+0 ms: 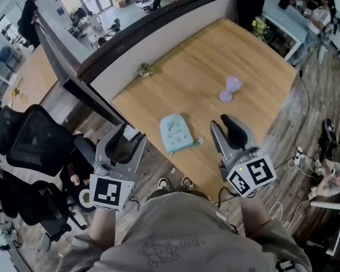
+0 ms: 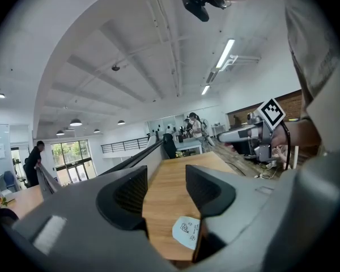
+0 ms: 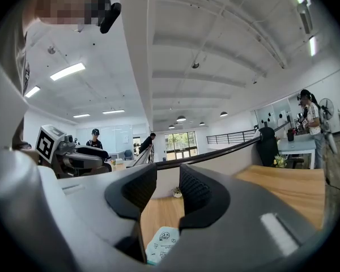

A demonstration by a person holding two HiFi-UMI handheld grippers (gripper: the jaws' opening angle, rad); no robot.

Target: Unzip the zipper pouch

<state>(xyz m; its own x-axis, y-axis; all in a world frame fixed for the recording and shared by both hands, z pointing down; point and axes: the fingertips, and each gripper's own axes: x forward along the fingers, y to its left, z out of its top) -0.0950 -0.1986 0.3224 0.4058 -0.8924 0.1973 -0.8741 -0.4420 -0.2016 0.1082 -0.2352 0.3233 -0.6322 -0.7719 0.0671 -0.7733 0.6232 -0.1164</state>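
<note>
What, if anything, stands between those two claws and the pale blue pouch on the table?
Nothing visible. The pouch lies on the table just ahead of the open left gripper and right gripper; the purple object sits farther back.

Right claw [image 3: 168, 187], jaws apart, above pale zipper pouch [image 3: 161, 244] on table [image 3: 294, 188].

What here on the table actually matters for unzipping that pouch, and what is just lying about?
For the job:
zipper pouch
left tongs, open and empty
right tongs, open and empty

Just lying about:
purple dumbbell-shaped thing
small potted plant
yellow flowers
</note>
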